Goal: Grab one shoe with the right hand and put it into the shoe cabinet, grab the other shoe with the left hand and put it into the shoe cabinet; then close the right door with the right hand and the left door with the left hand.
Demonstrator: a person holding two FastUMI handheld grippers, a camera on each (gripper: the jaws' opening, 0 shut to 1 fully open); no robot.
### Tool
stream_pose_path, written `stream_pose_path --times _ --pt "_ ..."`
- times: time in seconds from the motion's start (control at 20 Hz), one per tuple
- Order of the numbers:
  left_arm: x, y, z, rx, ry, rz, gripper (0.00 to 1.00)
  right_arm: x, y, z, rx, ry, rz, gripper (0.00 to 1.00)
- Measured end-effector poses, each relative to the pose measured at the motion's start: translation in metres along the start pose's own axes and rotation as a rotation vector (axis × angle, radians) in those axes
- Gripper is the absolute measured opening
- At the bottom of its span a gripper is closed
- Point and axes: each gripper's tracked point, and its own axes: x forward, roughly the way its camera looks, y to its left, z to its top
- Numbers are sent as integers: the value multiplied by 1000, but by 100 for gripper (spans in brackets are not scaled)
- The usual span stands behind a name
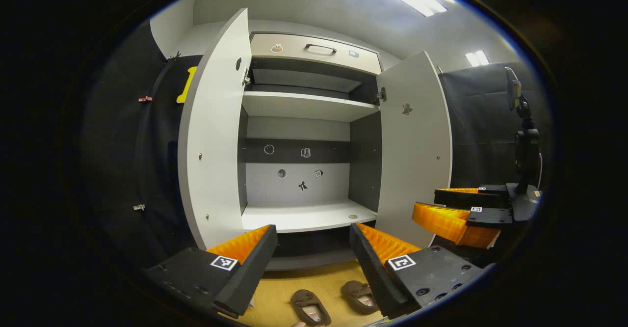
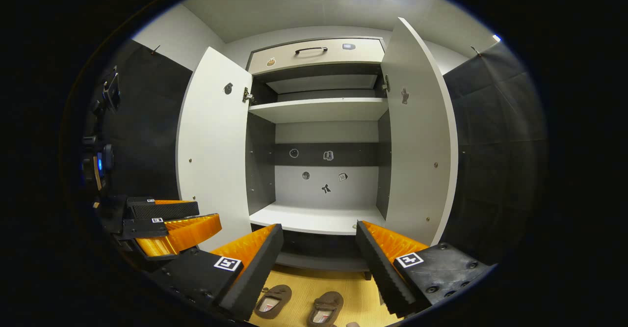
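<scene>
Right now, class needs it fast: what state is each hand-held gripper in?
Left hand-held gripper: open, holding nothing, shoes on the floor below.
Right hand-held gripper: open, holding nothing.

My right gripper (image 2: 319, 263) hangs at six o'clock with its jaws spread wide and nothing between them. Straight ahead at twelve o'clock stands the shoe cabinet (image 2: 319, 170), both doors swung open: the left door (image 2: 213, 150) at ten o'clock, the right door (image 2: 417, 140) at two o'clock. Its lower shelf (image 2: 316, 219) lies bare just above my fingers, and a drawer (image 2: 316, 52) with a dark handle sits at the top. Below my jaws, on the wooden floor (image 2: 353, 287), two brown shoes rest side by side, apart from each other: one shoe (image 2: 273, 301) at seven o'clock, the other shoe (image 2: 325, 308) at six o'clock. My left gripper (image 2: 167, 229) shows at nine o'clock, its fingers parted around nothing.
</scene>
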Motion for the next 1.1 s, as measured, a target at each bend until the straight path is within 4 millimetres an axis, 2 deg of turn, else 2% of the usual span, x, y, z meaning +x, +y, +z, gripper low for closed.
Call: stream_pose_path --times 0.75,1.0,1.1 --pt "3 6 2 5 -14 -19 95 4 7 -28 13 58 -31 98" --pt "7 5 4 9 -26 -16 95 7 4 -67 42 144 -31 98" --pt "9 5 6 7 -32 -7 95 11 4 -88 63 184 -22 98"
